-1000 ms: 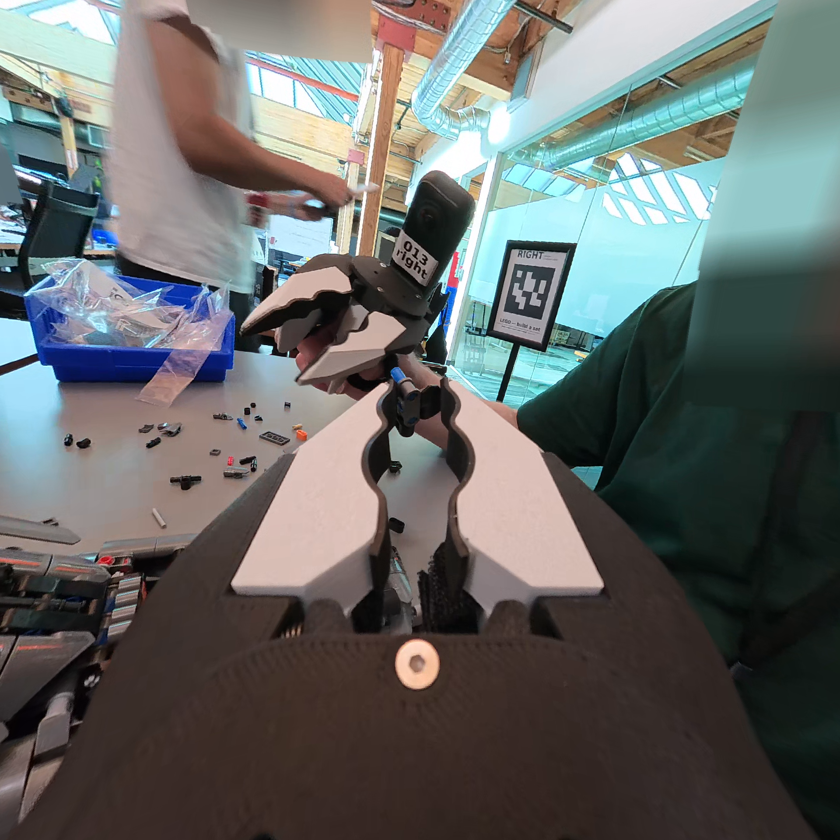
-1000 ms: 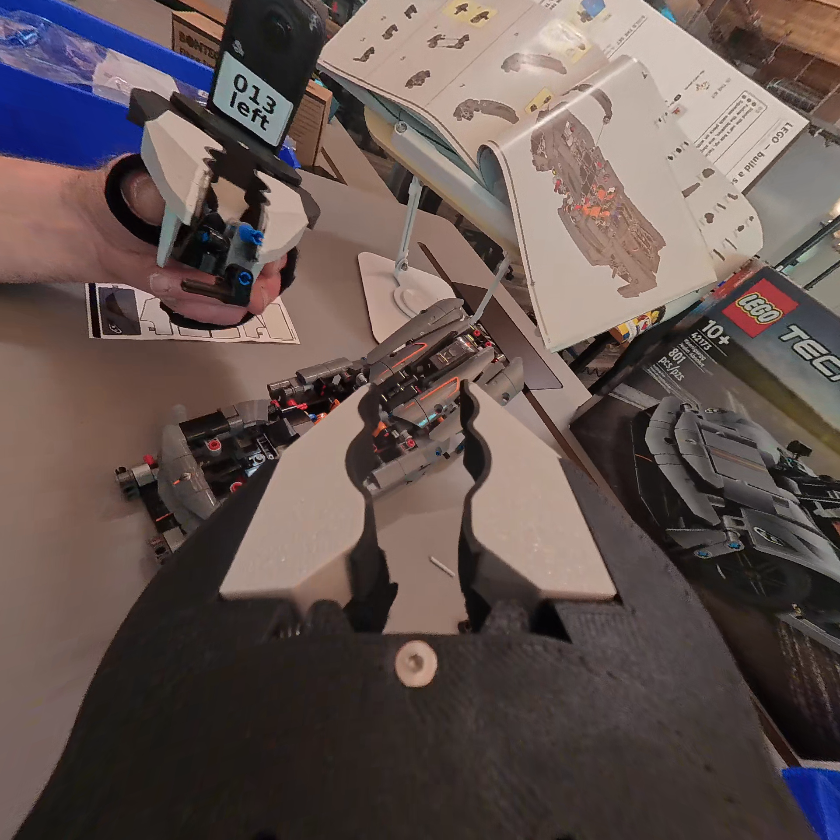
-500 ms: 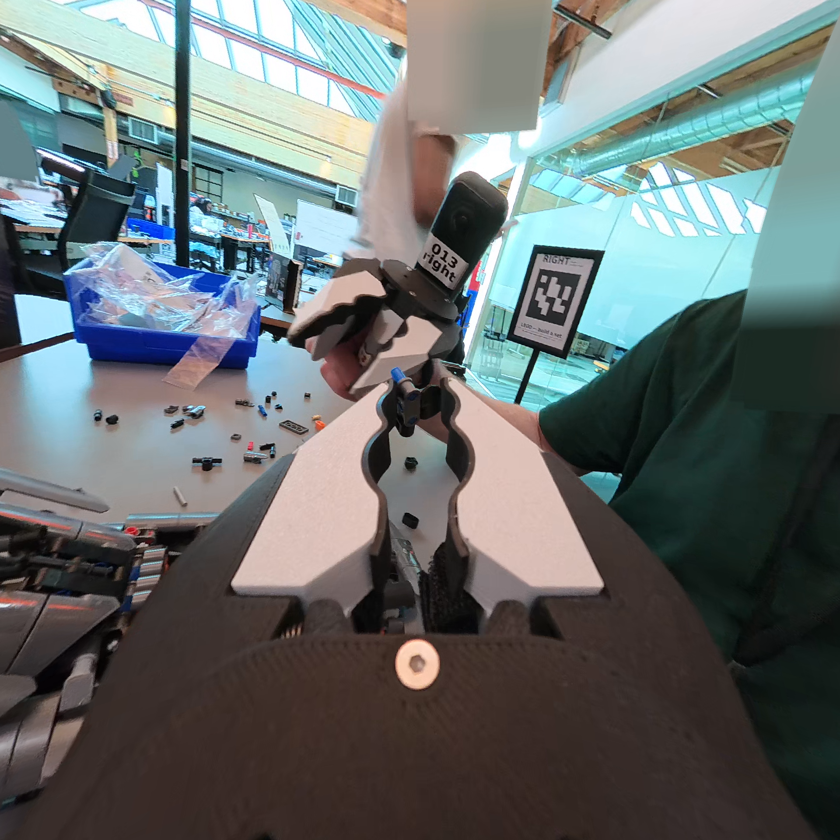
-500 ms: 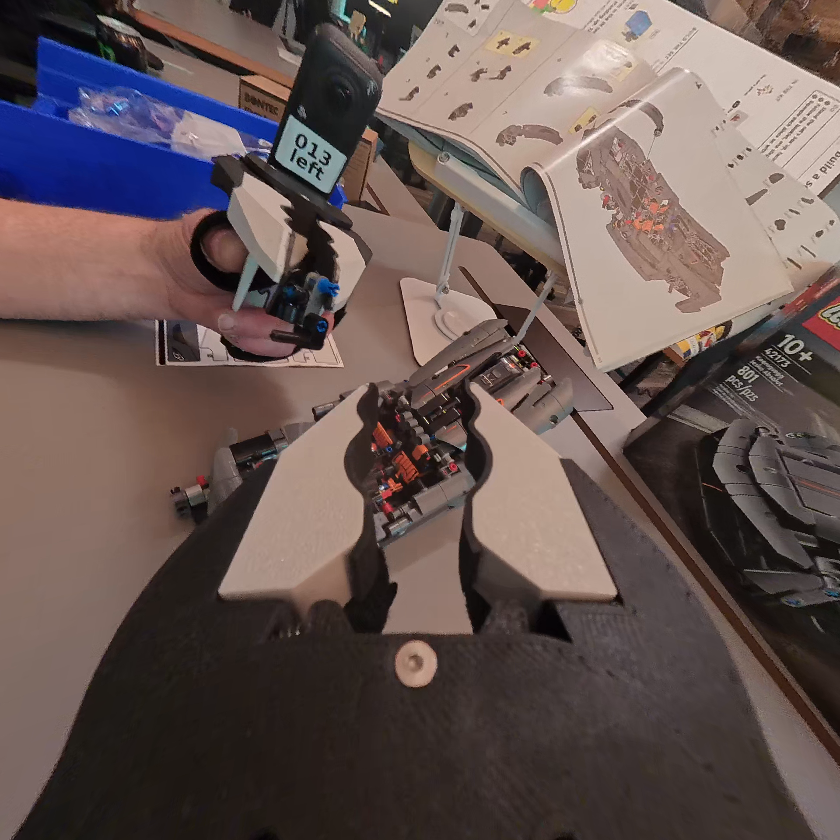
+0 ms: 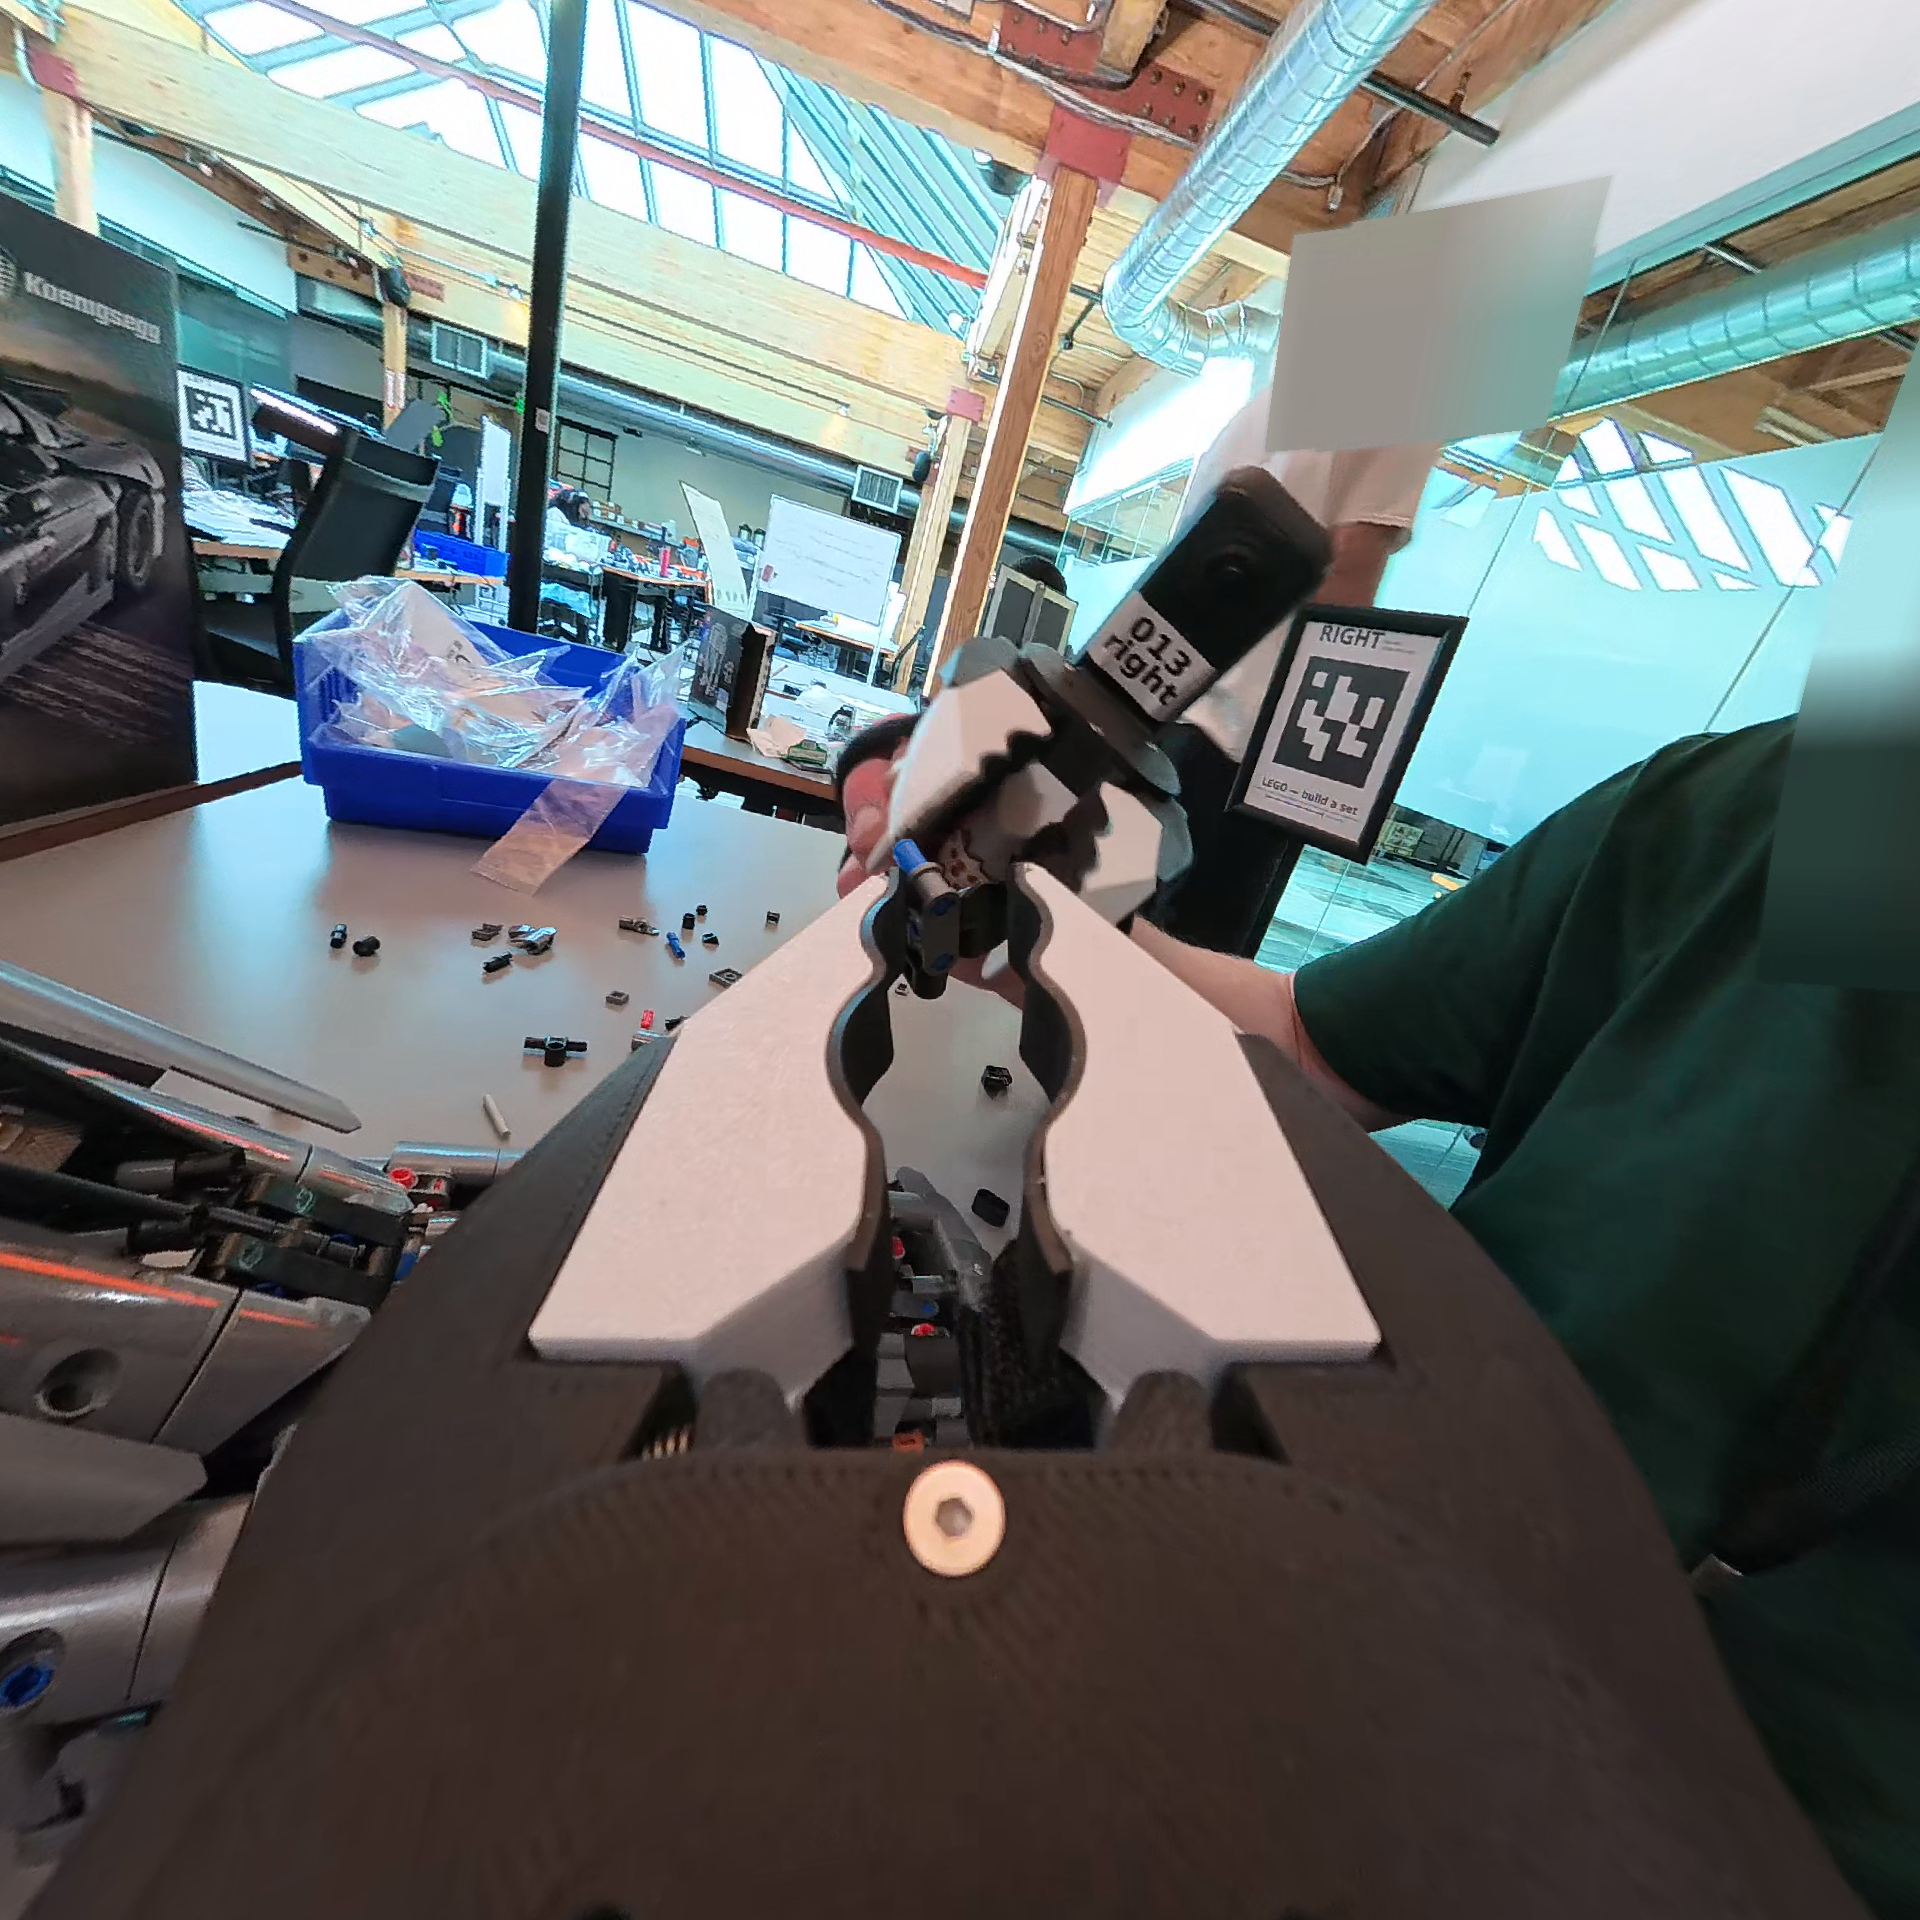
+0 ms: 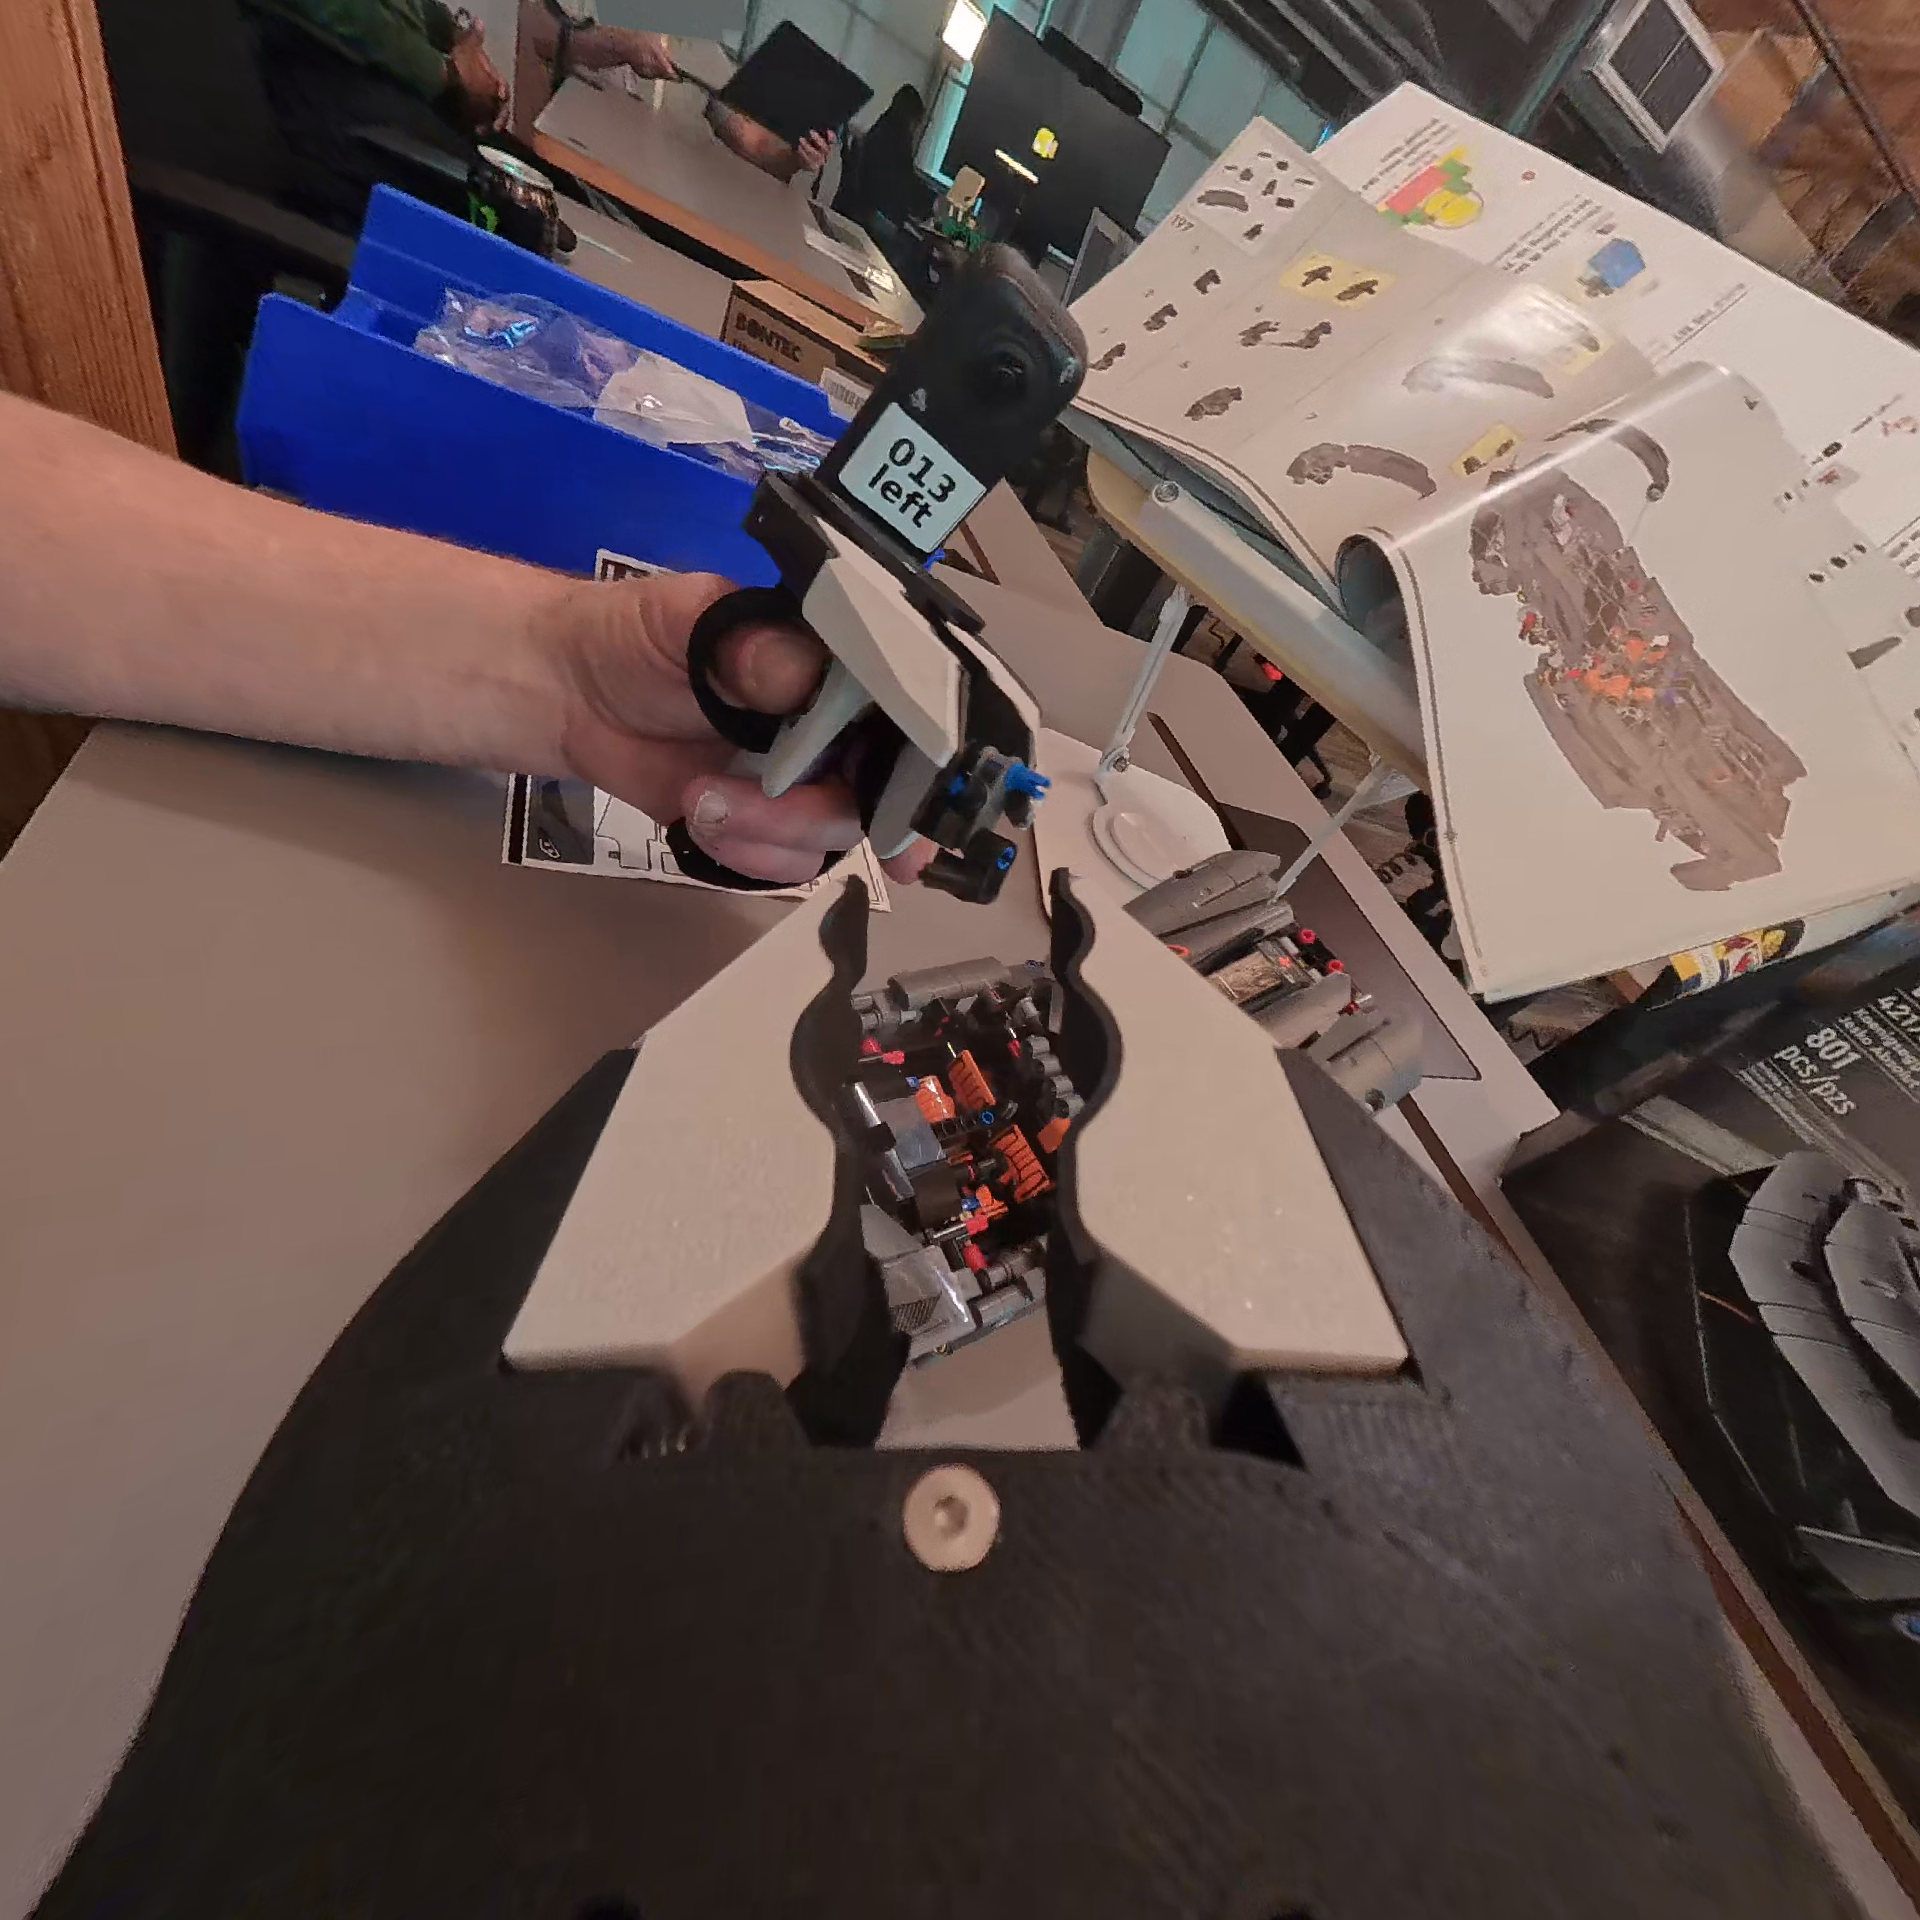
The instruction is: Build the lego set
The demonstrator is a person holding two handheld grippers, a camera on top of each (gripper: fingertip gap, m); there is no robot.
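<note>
Left gripper (image 5: 951,914) is clamping a small black-and-blue subassembly (image 6: 977,821) above the table (image 6: 260,1039); right gripper (image 6: 956,914) is hovering, jaws apart, over the grey, studded car (image 6: 956,1132).

A grey tabletop (image 5: 260,935) stands in a lofty workshop hall with timber beams (image 5: 665,281), bright skylights (image 5: 727,94), a silver duct (image 5: 1226,177), a glass partition (image 5: 1621,665), a black pole (image 5: 540,312) and an office chair (image 5: 353,520) behind.
</note>
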